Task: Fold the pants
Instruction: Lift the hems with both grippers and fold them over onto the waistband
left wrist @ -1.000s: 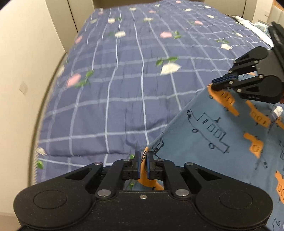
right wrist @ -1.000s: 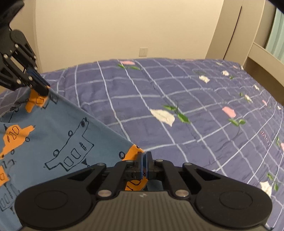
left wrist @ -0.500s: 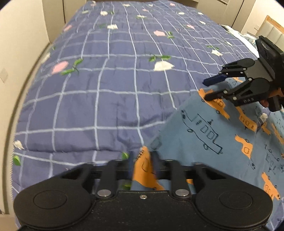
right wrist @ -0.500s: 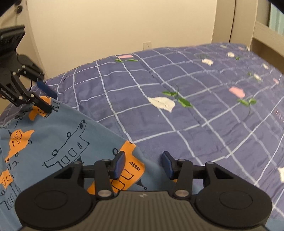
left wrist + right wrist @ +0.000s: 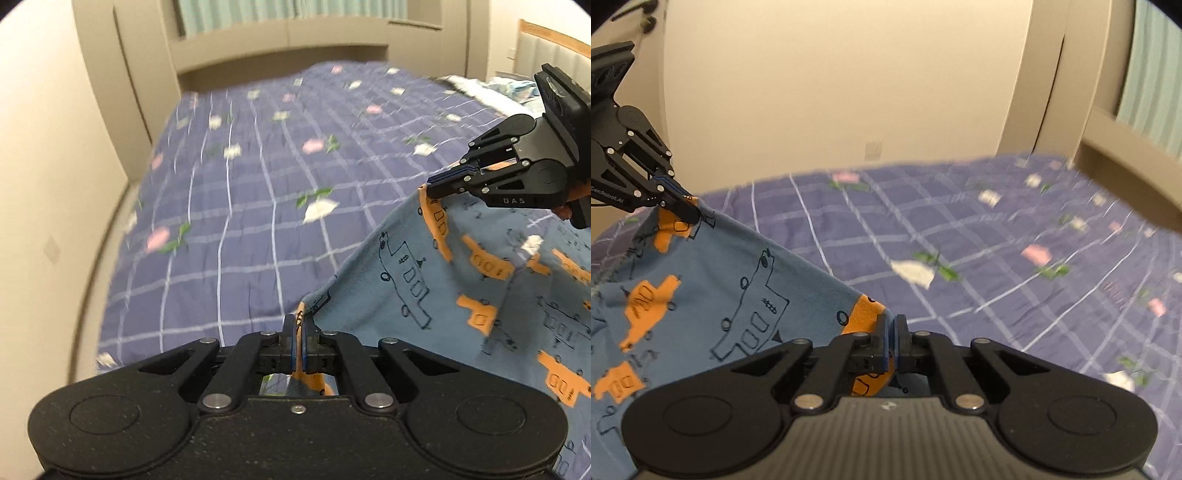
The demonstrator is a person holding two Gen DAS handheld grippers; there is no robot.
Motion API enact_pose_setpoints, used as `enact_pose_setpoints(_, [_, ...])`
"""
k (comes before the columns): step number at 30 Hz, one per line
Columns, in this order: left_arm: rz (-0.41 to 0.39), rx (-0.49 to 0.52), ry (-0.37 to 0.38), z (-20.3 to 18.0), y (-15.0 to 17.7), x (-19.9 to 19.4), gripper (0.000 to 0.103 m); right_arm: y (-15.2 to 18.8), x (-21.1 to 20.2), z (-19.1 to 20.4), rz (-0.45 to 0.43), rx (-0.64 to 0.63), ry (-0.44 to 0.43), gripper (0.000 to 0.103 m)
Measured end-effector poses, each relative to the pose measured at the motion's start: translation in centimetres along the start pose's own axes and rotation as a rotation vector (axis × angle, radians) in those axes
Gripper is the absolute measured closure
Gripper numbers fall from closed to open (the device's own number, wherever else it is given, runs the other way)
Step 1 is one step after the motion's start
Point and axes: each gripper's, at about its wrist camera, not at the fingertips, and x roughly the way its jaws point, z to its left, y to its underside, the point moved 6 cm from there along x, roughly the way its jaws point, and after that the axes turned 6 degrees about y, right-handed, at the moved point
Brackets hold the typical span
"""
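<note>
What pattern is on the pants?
Blue fabric pants with orange vehicles and black outline drawings; clearest in the left wrist view.

Bed [image 5: 258, 229] under checked floral quilt [image 5: 1015, 288], seemingly.

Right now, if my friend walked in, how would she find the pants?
Look at the big purple checked bedspread with little flowers. Above its near side hangs blue cloth, pinched at two corners by the left gripper and right gripper. Those pants alone show orange trucks and black line-drawn vehicles.
</note>
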Motion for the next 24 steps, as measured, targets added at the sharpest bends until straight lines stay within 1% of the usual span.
enact_pose_setpoints(3, [-0.048, 0.053, -0.028, -2.0, 0.0, -2.8, 0.101, -0.2, -3.8, 1.0, -0.064, -0.029, 0.040, 0.101])
enact_pose_setpoints(6, [-0.087, 0.117, -0.051, -4.3, 0.5, -5.5, 0.101, 0.4, -8.0, 2.3, -0.119, -0.055, 0.063, 0.101])
enact_pose_setpoints(11, [-0.127, 0.222, -0.059, -8.5, 2.9, -9.2, 0.101, 2.5, -14.4, 5.1, -0.166, -0.069, 0.070, 0.101])
enact_pose_setpoints(14, [-0.141, 0.274, -0.060, -10.8, 5.1, -10.5, 0.101, 4.4, -16.9, 6.8, -0.163, -0.064, 0.062, 0.101])
enact_pose_setpoints(17, [-0.130, 0.306, -0.055, -13.0, 8.0, -10.9, 0.101, 6.6, -18.3, 8.5, -0.141, -0.060, 0.051, 0.101])
enact_pose_setpoints(24, [-0.064, 0.294, -0.025, -16.3, 14.4, -9.1, 0.102, 12.5, -18.9, 11.5, -0.072, -0.033, 0.026, 0.101])
